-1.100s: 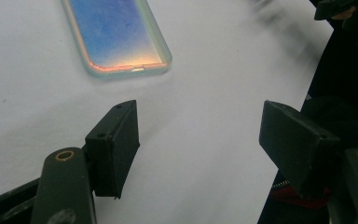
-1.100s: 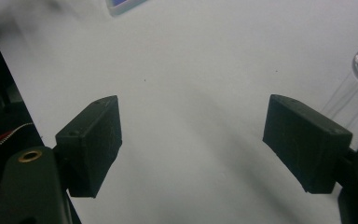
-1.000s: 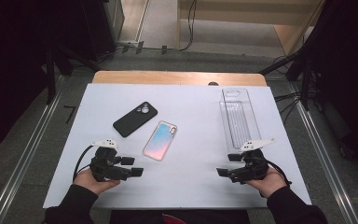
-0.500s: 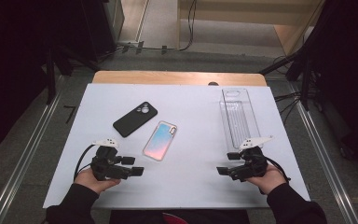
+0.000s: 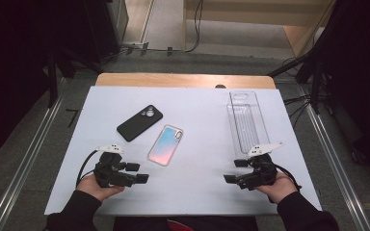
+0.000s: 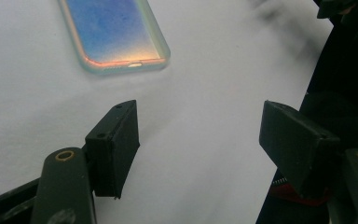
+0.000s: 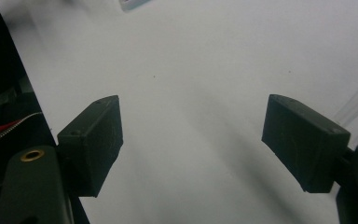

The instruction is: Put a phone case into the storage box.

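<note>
- While your hands rest near the table's front edge, bare white surface lies between them.
- Your left gripper and right gripper both stand wide open, jaws holding nothing.
- Just beyond the left gripper lies the pastel phone, apart from it.
- Farther off sit the black phone and, near the right edge, the clear tray.

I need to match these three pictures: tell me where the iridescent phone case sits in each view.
High view: iridescent phone case lies near the middle of the white table, right of the black phone case.
Left gripper view: its lower end is at top left, beyond the open claw.
Right gripper view: one corner at the top edge.
Shared landmark: the white table.
</note>
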{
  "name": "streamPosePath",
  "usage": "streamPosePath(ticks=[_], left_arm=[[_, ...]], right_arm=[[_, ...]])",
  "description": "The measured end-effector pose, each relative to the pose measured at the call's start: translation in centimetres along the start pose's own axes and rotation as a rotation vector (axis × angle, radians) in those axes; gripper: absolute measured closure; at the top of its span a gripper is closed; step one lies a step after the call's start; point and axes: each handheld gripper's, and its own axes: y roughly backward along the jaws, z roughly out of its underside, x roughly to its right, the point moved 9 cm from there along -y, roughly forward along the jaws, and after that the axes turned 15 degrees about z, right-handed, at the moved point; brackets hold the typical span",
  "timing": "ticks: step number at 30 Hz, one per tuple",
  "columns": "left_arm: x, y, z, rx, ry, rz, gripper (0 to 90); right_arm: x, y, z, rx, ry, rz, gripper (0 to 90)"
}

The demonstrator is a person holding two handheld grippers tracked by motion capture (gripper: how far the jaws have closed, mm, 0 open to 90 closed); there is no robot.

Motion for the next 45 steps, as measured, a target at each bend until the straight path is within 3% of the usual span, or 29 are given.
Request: streamPosePath(ticks=[7, 9, 24, 35, 41, 45], left_arm=[[0.0, 0.0, -0.1, 0.006, 0.003, -0.006, 27.8], [-0.1, 0.0, 0.0, -0.002, 0.023, -0.004, 27.7], [0.0, 0.1, -0.5, -0.004, 0.004, -0.029, 27.8], [-0.6, 0.7, -3.5, 0.044, -0.010, -0.069, 29.0], [-1.4, 0.2, -4.7, 0.049, -0.006, -0.082, 29.1], [-1.7, -0.4, -5.4, 0.026, -0.020, -0.085, 29.2]], right_arm=[[0.0, -0.2, 0.2, -0.017, 0.011, 0.009, 18.4], [0.0, -0.2, 0.2, -0.018, 0.007, 0.014, 18.4], [0.2, -0.2, 0.3, -0.023, 0.002, 0.027, 18.4], [0.2, -0.3, 0.3, -0.022, 0.011, 0.036, 18.4], [-0.4, -0.3, 0.2, -0.021, 0.024, 0.022, 18.4], [-0.3, -0.4, 0.3, -0.024, 0.024, 0.024, 18.4]])
